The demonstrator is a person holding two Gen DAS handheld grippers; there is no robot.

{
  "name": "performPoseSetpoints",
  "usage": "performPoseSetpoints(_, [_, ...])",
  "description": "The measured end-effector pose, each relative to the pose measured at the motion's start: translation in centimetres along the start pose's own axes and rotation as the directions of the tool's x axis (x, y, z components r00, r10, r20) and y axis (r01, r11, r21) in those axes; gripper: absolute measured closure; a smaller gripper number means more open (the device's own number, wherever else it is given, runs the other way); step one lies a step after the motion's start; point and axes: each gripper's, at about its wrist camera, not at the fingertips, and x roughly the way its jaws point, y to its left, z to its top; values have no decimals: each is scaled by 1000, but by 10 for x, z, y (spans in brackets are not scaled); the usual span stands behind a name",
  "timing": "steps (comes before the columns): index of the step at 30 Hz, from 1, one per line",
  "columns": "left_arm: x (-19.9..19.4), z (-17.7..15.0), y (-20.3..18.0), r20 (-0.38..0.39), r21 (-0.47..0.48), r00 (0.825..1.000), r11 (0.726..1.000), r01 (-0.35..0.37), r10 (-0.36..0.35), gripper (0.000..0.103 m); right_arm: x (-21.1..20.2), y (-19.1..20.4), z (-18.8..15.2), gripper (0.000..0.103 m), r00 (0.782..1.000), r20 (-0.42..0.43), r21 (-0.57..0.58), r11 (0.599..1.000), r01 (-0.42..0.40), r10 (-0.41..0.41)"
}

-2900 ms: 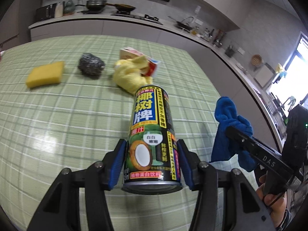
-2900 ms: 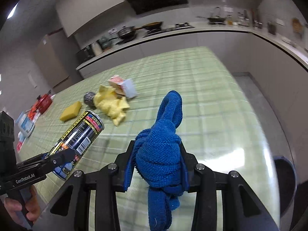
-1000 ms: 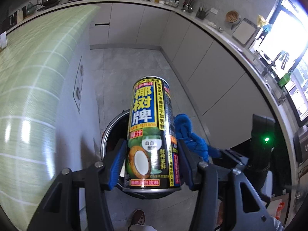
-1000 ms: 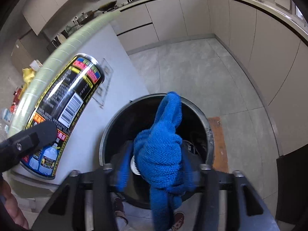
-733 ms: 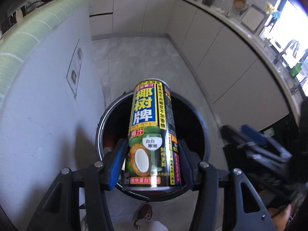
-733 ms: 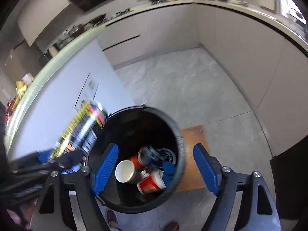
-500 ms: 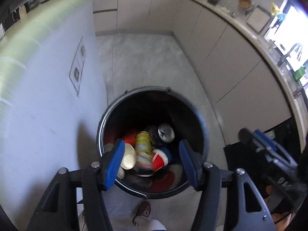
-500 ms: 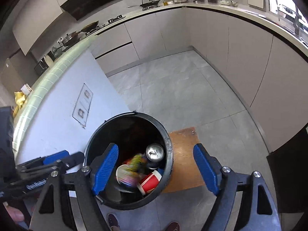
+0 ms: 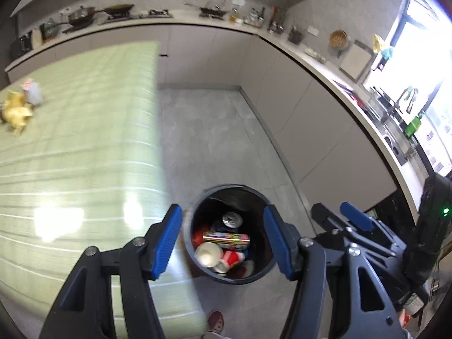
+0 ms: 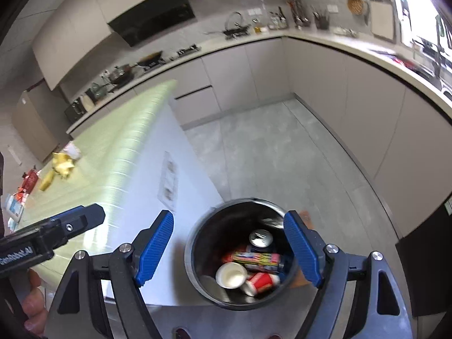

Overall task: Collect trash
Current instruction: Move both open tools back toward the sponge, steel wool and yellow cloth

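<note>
A round black trash bin (image 9: 195, 220) stands on the floor beside the green-checked table (image 9: 79, 147). In it lie the coconut drink can (image 9: 226, 238), a white cup, red cups and another can. My left gripper (image 9: 223, 240) is open and empty above the bin. My right gripper (image 10: 230, 250) is open and empty, also above the bin (image 10: 195, 243), with the can (image 10: 257, 260) below it. A yellow cloth (image 9: 15, 113) and a crumpled packet (image 9: 31, 91) lie far back on the table.
Grey kitchen cabinets (image 9: 325, 118) run along the right and back. The table's white end panel (image 10: 169, 180) is next to the bin. A yellow sponge (image 10: 46, 180) and packets lie at the table's far left. A shoe (image 9: 216, 320) shows on the grey floor.
Both grippers opened over the bin: the blue cloth and then the coconut can dropped in. Both grippers have since risen and tilted up, so the table shows again.
</note>
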Motion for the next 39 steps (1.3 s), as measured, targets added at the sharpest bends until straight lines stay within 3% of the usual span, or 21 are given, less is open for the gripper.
performPoseSetpoints(7, [-31,-4,108,49,-54,991,991,-126,128,40,0,123,5,21,998,5,-61,996,-63,63])
performPoseSetpoints(14, [-63,-14,238,65,-123,967,963,-239,248,40,32,268,1,21,992,-16,-130,983,-129,128])
performPoseSetpoints(20, [-82,-15,321,52,-191,944,931,-312,327,40,61,362,-7,21,983,-51,-185,965,-184,178])
performPoseSetpoints(27, [-78,-3,376,39,-291,929,893,-343,369,40,96,420,9,21,971,-86,-269,933,-237,222])
performPoseSetpoints(33, [-75,14,407,27,-319,902,859,-401,431,40,133,453,28,21,954,-94,-290,909,-299,284])
performPoseSetpoints(39, [-74,30,428,32,-301,899,862,-407,436,40,152,490,39,21,943,-122,-314,889,-332,309])
